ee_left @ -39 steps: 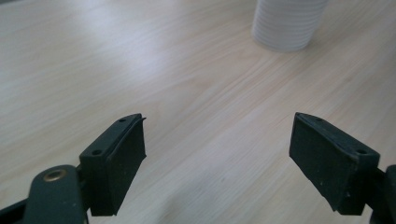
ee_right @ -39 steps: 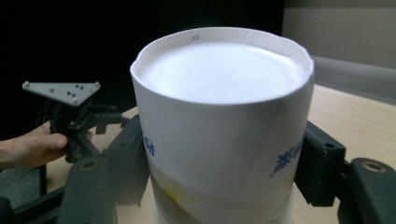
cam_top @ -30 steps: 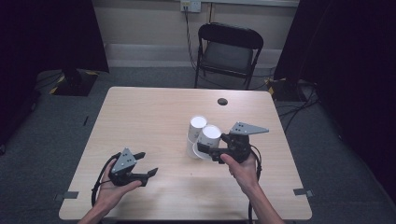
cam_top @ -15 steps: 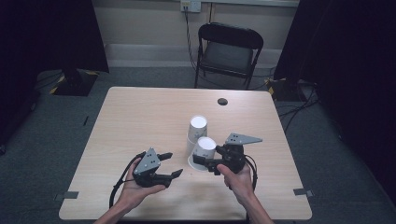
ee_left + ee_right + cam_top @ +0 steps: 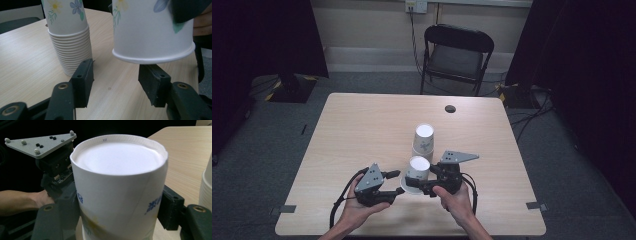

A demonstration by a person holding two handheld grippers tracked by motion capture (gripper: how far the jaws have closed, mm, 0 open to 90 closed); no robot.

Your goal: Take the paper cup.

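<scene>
Here, the right gripper (image 5: 419, 181) pinches an upside-down paper cup (image 5: 417, 172) by its wall, rim hanging just above the worktop (image 5: 362, 130) and just in front of the stack of inverted floral cups (image 5: 423, 141). The left gripper (image 5: 396, 186) sits just left of the held cup; its jaws have just been closing, yet stand spread with nothing between them, tips just under the cup's rolled rim (image 5: 152, 58).

Judgement: the held cup probably has a second one nested inside. To separate well, close the left jaws on the rim only, keep the right grip light so the wall does not crease, and pull straight along the cup's axis.
</scene>
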